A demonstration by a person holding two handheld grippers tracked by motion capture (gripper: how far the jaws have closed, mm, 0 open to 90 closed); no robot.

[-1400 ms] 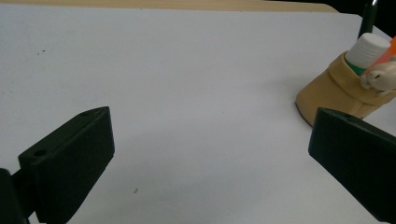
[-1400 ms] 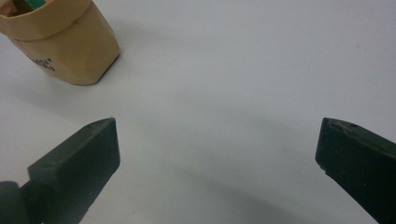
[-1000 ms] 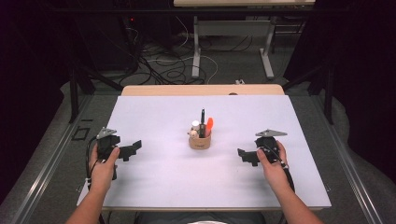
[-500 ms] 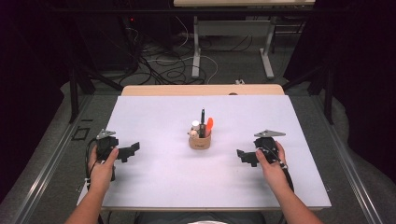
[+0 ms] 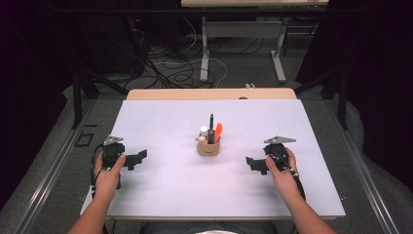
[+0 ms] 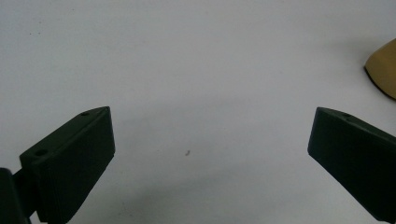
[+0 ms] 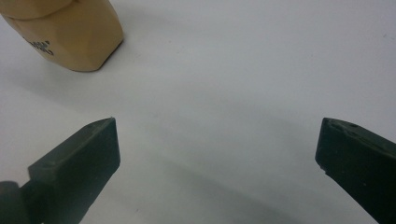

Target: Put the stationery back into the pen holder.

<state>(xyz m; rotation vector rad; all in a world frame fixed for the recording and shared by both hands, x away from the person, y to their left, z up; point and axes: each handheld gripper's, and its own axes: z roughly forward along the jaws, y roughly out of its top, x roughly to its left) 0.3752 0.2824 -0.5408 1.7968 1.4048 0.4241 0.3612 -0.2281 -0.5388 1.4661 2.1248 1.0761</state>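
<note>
A small tan holder (image 5: 208,146) stands at the middle of the white table top (image 5: 165,126), with a black pen (image 5: 211,126), an orange-tipped item (image 5: 218,130) and a white-capped item (image 5: 203,130) upright in it. My left gripper (image 5: 138,158) rests at the table's left side, held by a hand, jaws wide apart and pointing toward the holder. My right gripper (image 5: 254,164) rests at the right side, also open and aimed at the holder. The holder's edge (image 6: 384,70) shows in the left gripper view, and its base (image 7: 65,32) in the right gripper view. Nothing lies between either pair of jaws.
A wooden board edge (image 5: 210,93) runs along the table's far side. Behind it are cables (image 5: 165,63) on the floor and metal table legs (image 5: 206,48). Dark metal rails (image 5: 53,170) flank the table on both sides.
</note>
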